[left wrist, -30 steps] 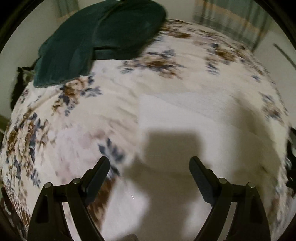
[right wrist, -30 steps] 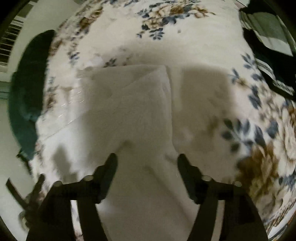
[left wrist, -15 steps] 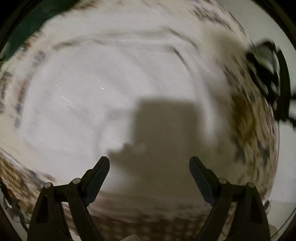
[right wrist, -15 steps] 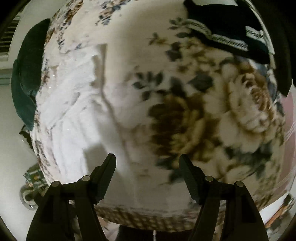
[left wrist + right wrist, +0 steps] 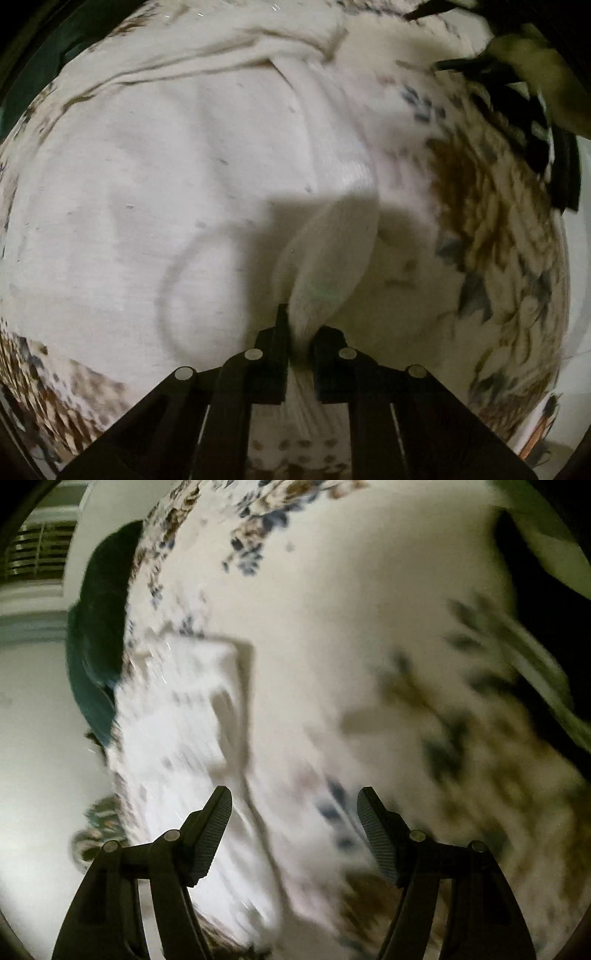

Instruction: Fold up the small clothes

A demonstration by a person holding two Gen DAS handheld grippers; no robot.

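A white garment (image 5: 155,206) lies spread on a floral bedspread (image 5: 491,236). My left gripper (image 5: 300,334) is shut on a raised fold of the white garment near its right edge, lifting the cloth into a peak (image 5: 332,251). In the right wrist view the white garment (image 5: 184,723) lies to the left, blurred by motion. My right gripper (image 5: 294,812) is open and empty above the garment's right edge and the bedspread (image 5: 369,627).
A dark green cloth (image 5: 98,627) lies at the far end of the bed, also at the top left of the left wrist view (image 5: 33,70). A dark striped garment (image 5: 524,122) lies on the bed's right side. The bed's near edge is close below both grippers.
My left gripper was open and has shut on a fold of the white garment. My right gripper stayed open and swung back left toward the garment's edge.
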